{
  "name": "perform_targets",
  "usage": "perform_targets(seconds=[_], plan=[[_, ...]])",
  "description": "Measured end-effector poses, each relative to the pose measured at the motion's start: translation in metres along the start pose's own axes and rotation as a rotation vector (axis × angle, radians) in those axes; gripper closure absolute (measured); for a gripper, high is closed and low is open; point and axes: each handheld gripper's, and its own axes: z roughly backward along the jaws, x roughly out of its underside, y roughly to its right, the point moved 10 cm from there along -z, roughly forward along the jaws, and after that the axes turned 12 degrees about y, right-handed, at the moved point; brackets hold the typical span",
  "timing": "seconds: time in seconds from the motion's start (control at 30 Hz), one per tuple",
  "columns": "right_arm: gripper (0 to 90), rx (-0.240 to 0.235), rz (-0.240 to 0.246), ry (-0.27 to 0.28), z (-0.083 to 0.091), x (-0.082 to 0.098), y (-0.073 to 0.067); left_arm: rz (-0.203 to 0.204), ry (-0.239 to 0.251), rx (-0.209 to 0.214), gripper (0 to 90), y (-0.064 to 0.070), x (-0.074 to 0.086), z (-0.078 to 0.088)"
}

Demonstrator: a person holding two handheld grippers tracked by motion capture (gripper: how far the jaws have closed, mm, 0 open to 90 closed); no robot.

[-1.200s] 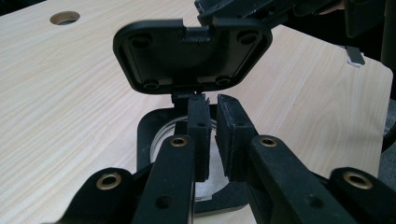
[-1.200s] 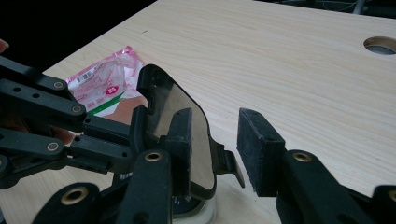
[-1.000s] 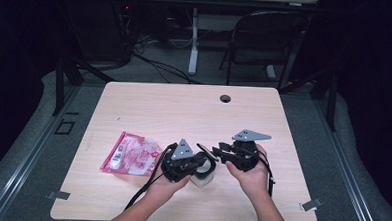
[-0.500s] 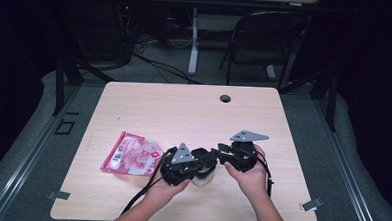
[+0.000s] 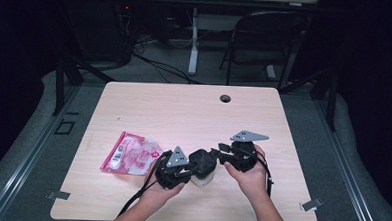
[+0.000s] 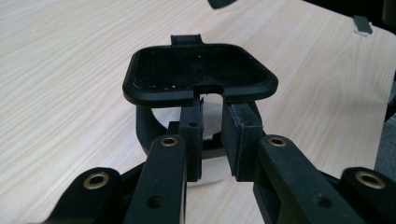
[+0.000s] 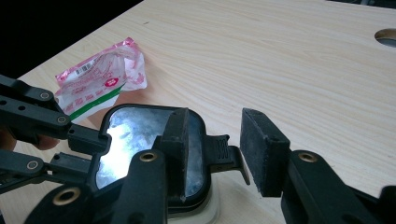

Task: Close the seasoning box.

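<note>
The fingers [image 6: 191,135] of the left gripper [image 5: 177,171] stand a narrow gap apart, straddling the hinge side of a small container's black lid [image 6: 201,74]. The jaws have just been opening, and whether the pads still press on the hinge piece between them cannot be told. In the left gripper view the lid is raised, its dark underside facing the camera; it hides most of the white container [image 6: 210,122] beneath it.

The right gripper [image 7: 212,149] has its jaws apart, also just opening. The lid's front tab [image 7: 229,156] lies between the pads without contact. In the right gripper view one finger [image 7: 177,140] covers part of the shiny lid face.

The container [image 5: 202,170] stands on the wooden table [image 5: 184,110] near its front edge, between both hands; in the high view its shape is hard to make out. A pink packet [image 5: 131,153] lies just beside the left gripper, its print too small to read.
</note>
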Motion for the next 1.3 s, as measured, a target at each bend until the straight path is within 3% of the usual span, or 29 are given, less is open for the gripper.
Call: perform_targets(seconds=[0.47, 0.67, 0.87, 1.07, 1.3], plan=[[61.4, 0.006, 0.002, 0.001, 0.001, 0.000, 0.002, -0.002, -0.003, 0.006, 76.4, 0.002, 0.007, 0.011], [60.4, 0.008, -0.004, 0.006, 0.001, 0.000, 0.003, 0.000, -0.027, 0.002, 74.3, 0.002, 0.021, 0.011], [58.3, 0.012, -0.002, 0.005, 0.001, 0.000, 0.005, 0.003, -0.039, 0.013, 66.6, 0.001, 0.028, 0.013], [54.1, 0.012, -0.019, 0.016, 0.001, -0.001, 0.005, 0.015, -0.025, -0.005, 54.4, -0.005, 0.032, 0.019], [51.3, 0.025, -0.017, 0.012, 0.002, -0.001, 0.008, 0.028, -0.028, -0.028, 46.8, -0.019, 0.040, 0.039]])
